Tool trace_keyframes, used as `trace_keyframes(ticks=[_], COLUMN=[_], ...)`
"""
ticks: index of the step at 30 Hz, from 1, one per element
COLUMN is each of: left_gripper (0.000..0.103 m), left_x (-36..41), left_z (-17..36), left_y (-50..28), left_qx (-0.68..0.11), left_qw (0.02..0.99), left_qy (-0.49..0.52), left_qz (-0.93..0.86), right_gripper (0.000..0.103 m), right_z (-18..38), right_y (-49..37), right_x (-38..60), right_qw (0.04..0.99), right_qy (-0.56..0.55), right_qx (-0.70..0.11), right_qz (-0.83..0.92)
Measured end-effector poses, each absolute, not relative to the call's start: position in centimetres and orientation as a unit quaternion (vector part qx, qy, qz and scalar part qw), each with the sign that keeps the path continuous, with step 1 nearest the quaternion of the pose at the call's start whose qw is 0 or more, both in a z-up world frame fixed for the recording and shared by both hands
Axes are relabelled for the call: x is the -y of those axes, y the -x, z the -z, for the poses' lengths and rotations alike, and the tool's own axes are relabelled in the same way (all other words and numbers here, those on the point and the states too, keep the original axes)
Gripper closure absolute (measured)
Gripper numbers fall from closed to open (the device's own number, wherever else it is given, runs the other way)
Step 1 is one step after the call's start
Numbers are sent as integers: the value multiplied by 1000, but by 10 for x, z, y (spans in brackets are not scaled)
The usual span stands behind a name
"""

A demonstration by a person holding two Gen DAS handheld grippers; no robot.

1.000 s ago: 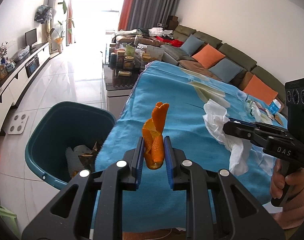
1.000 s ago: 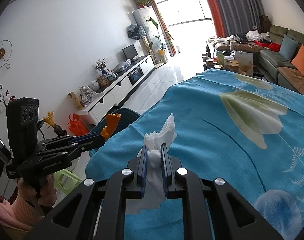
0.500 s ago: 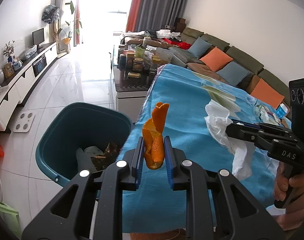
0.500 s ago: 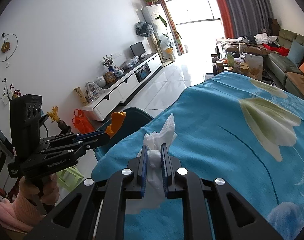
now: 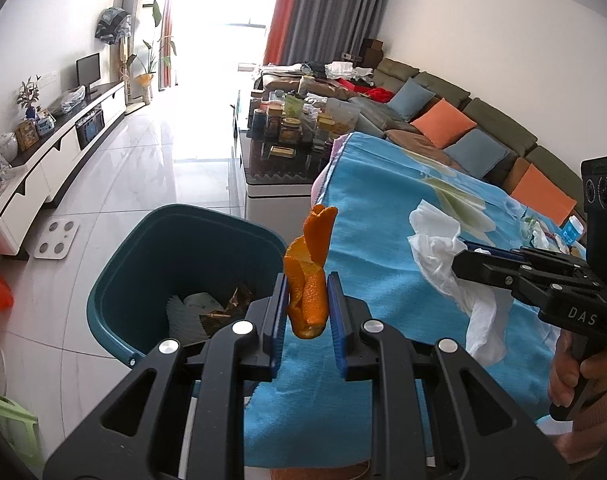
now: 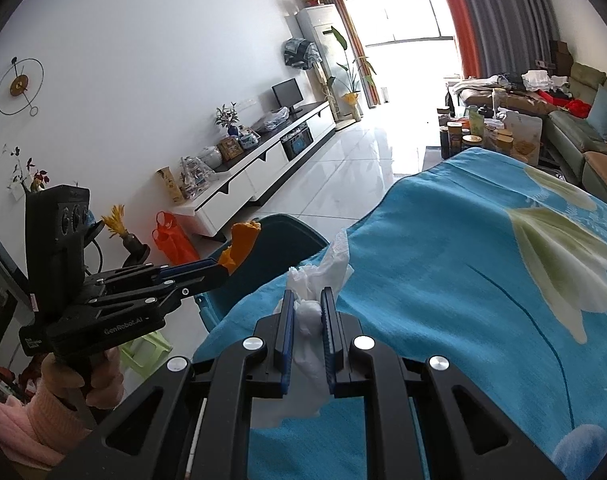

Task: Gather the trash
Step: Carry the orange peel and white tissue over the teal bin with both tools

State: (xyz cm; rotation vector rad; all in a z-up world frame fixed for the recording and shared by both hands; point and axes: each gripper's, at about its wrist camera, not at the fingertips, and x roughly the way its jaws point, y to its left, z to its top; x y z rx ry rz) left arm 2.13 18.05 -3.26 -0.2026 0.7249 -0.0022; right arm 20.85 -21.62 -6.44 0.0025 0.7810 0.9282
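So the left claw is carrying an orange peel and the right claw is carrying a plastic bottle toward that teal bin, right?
Not quite: the right claw grips a crumpled white tissue, as the right wrist view shows. The left claw does hold the orange peel near the teal bin.

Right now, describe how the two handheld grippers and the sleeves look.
Both grippers, left and right, are black angular plastic with blue finger pads and silver screws. The right gripper's side reads DAS; the left's has small white lettering. Each carries a boxy black module. The sleeves are pink knit.
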Motion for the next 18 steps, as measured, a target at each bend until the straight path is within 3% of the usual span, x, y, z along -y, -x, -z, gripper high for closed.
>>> trace_keyframes(ticks=[18], left_gripper=[83], left_x=[-203], left_z=[36], left_y=[-18], left_qx=[-351], left_qw=[930], left_qy=[105], left_qz=[-37], right_gripper=[91], right_z=[58], right_y=[-210], right_x=[187], right_qw=[811], right_qy=[15], right_qx=[-362], right_qz=[-459])
